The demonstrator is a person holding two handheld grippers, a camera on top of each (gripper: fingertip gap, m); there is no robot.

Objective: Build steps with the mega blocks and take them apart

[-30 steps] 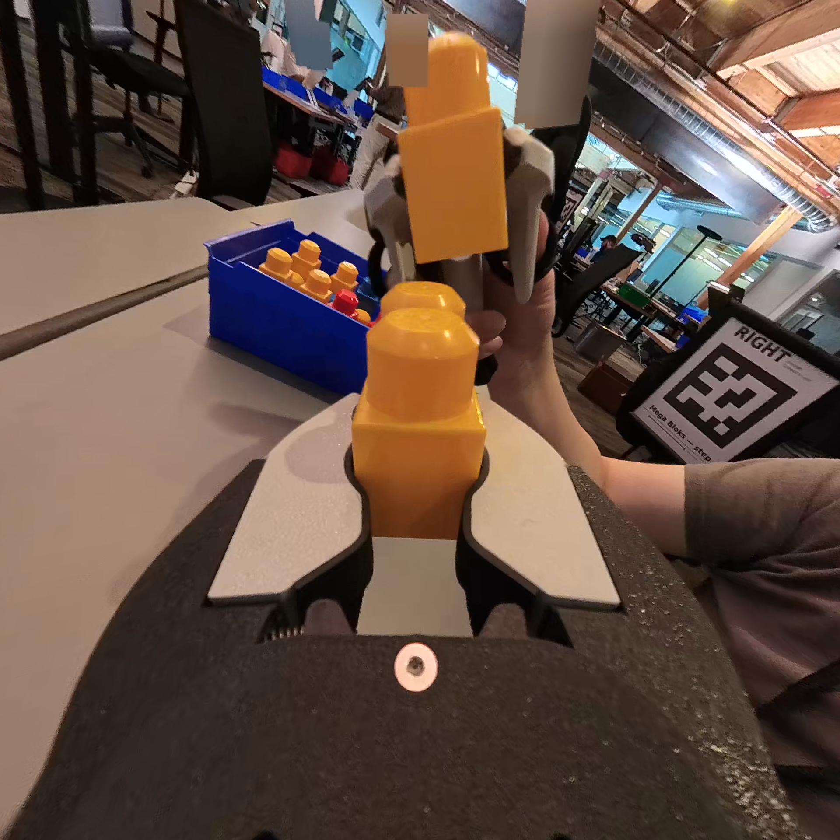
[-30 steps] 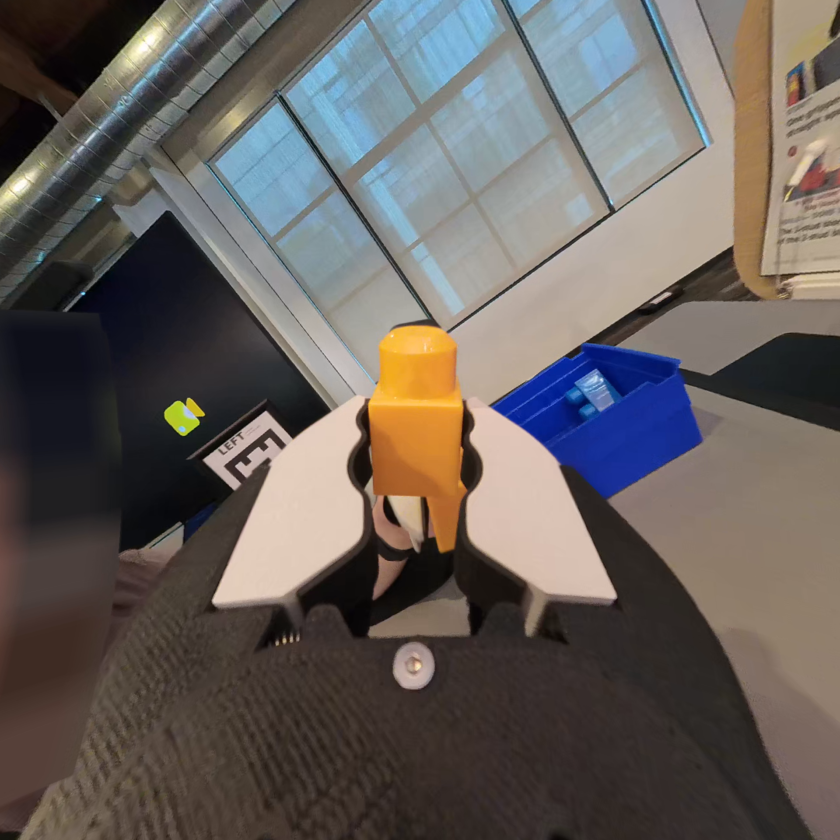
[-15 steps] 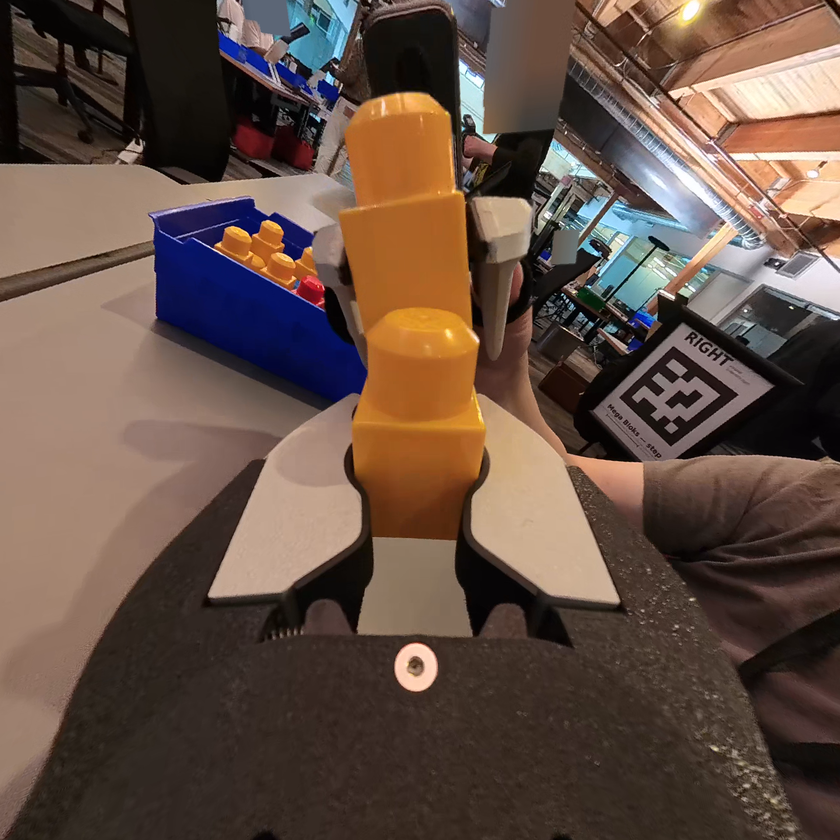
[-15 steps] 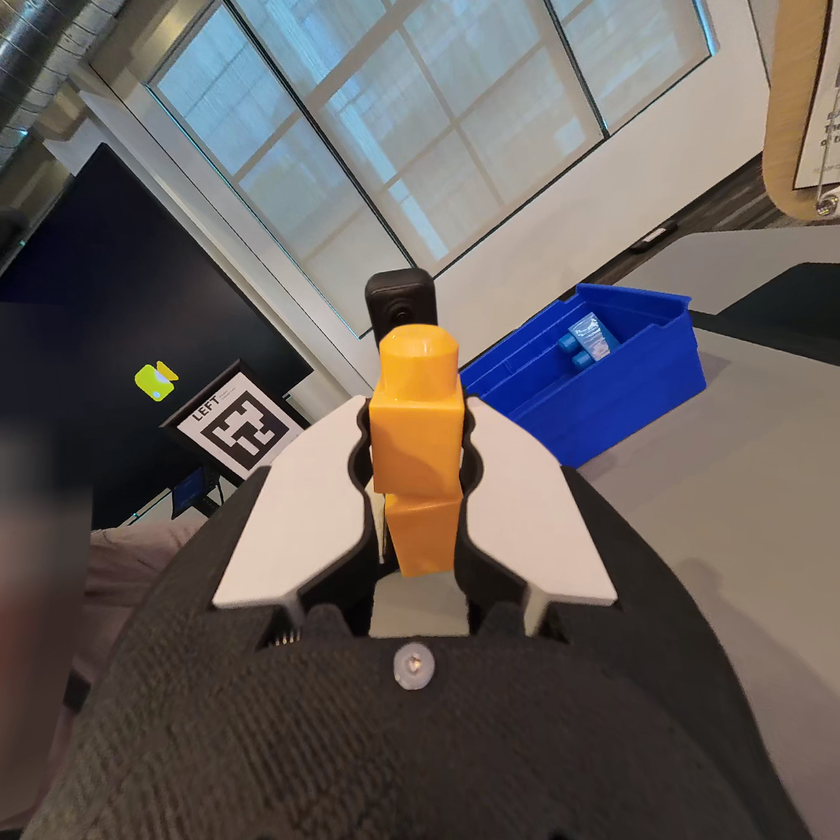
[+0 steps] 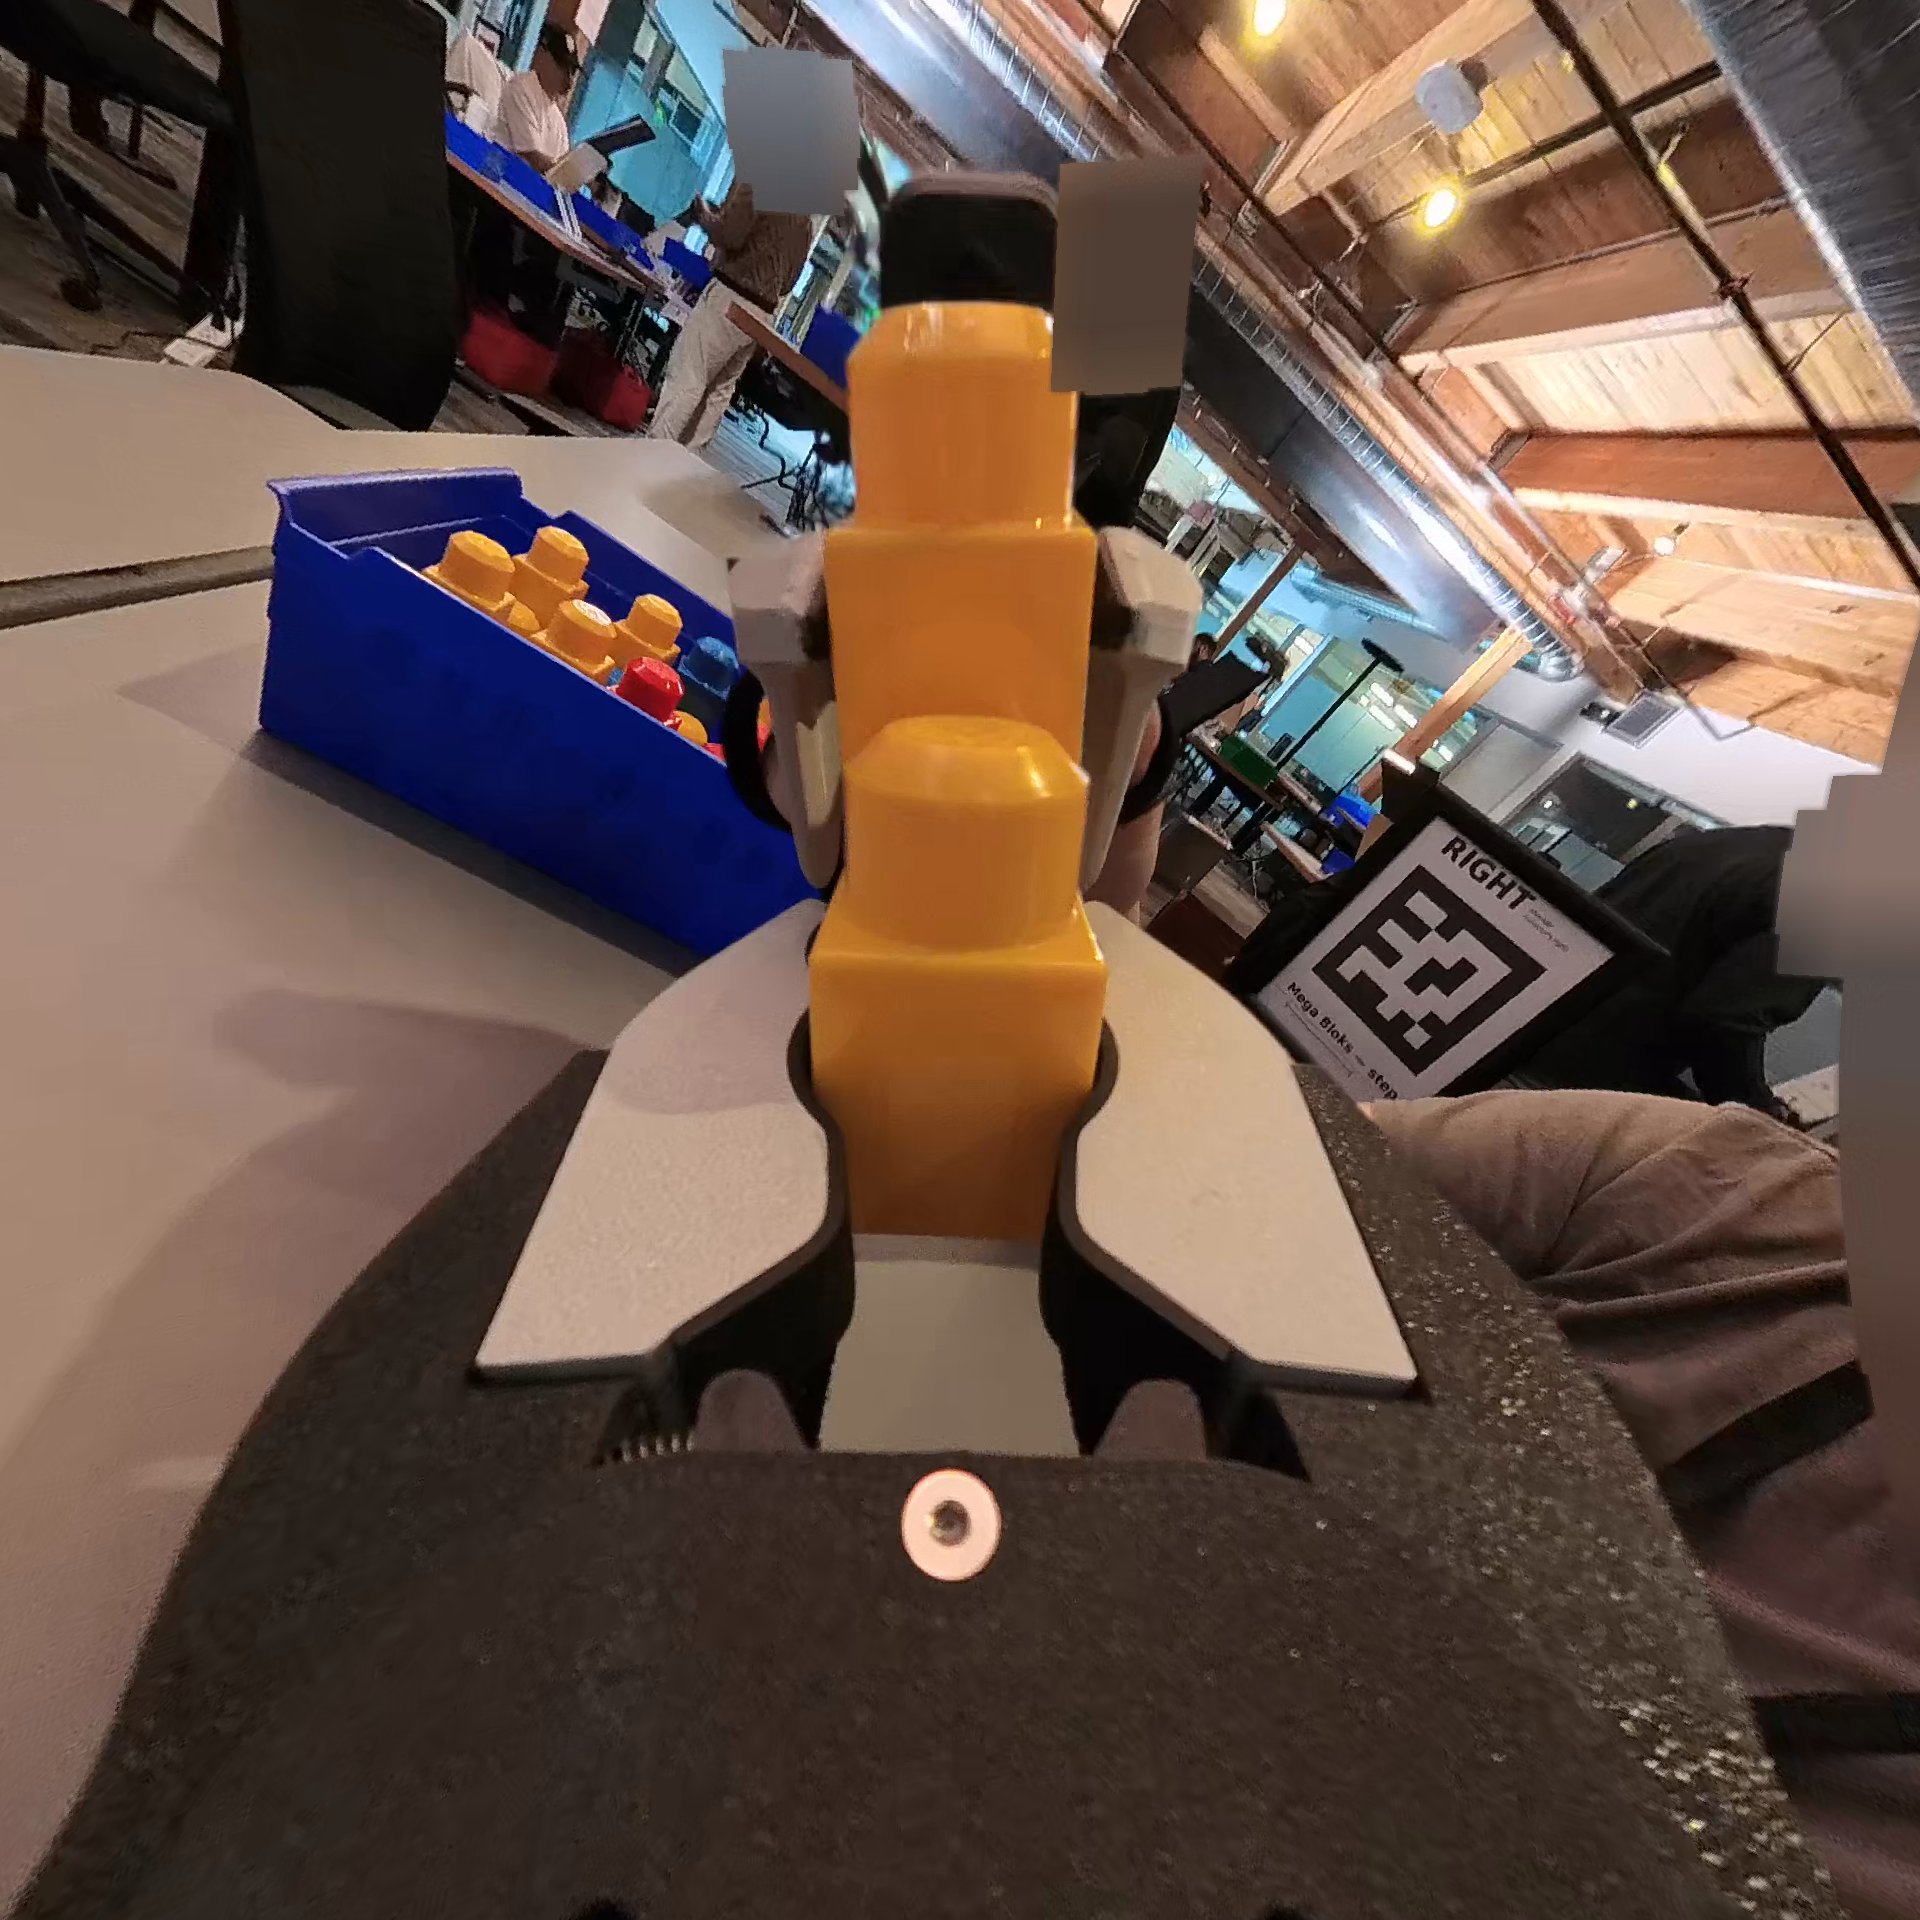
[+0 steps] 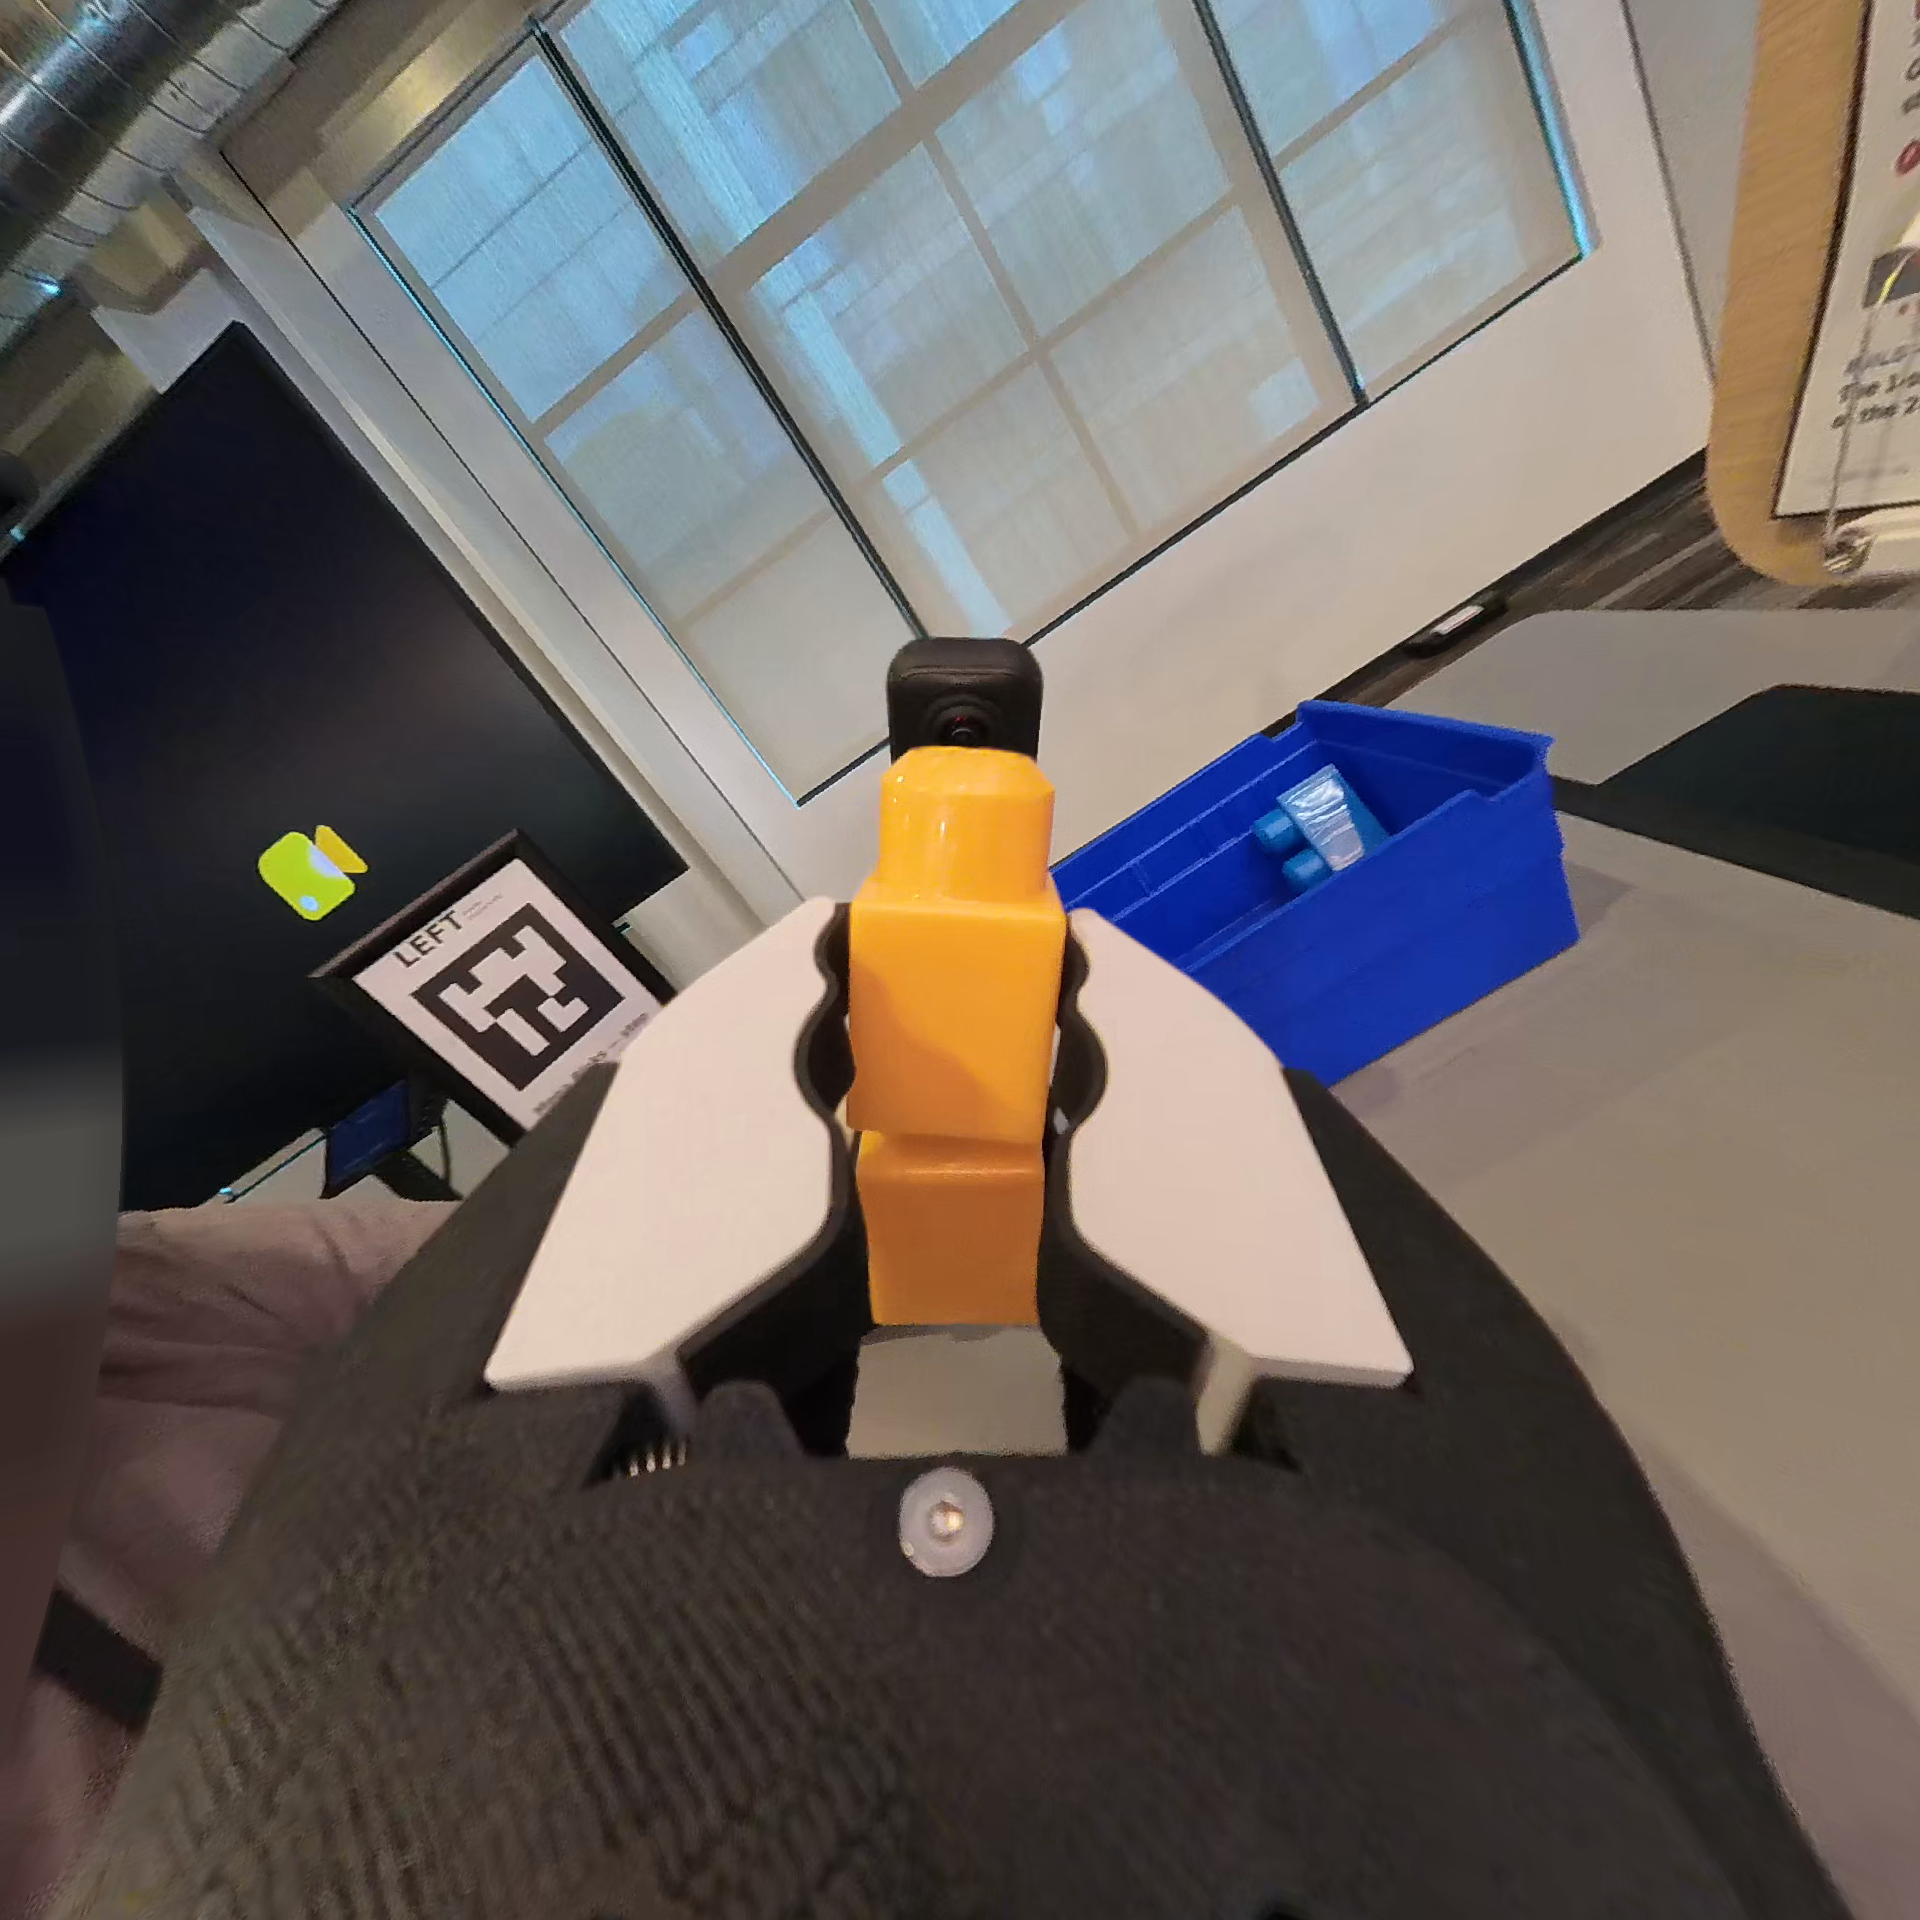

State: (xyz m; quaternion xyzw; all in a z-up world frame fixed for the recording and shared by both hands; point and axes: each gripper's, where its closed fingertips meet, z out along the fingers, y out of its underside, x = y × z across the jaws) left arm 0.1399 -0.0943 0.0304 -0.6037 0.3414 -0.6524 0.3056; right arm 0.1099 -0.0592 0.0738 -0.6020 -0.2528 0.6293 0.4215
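Observation:
My left gripper (image 5: 956, 977) is shut on an orange mega block (image 5: 956, 1091), held upright above the grey table (image 5: 208, 1039). My right gripper (image 5: 961, 748) faces it from the far side and is shut on a second orange block (image 5: 961, 623), which stands just behind and higher than the first, like a step. In the right wrist view my right gripper (image 6: 956, 935) grips the upper block (image 6: 956, 997), and the other block (image 6: 954, 1236) sits right under it, touching. I cannot tell how firmly they are joined.
A blue bin (image 5: 468, 727) with orange, red and blue blocks stands on the table to the left. Another blue bin (image 6: 1403, 966) holding a blue block (image 6: 1314, 831) shows in the right wrist view. Framed marker signs (image 5: 1423, 956) (image 6: 509, 987) stand by the table's edge. A person's sleeve (image 5: 1610, 1247) is at right. The left gripper's tips are roughly 6 cm from the right gripper's.
The right gripper has brought its orange block down and closer to the block in the left gripper; the two blocks, apart a second ago, now meet. Both grippers stay shut.

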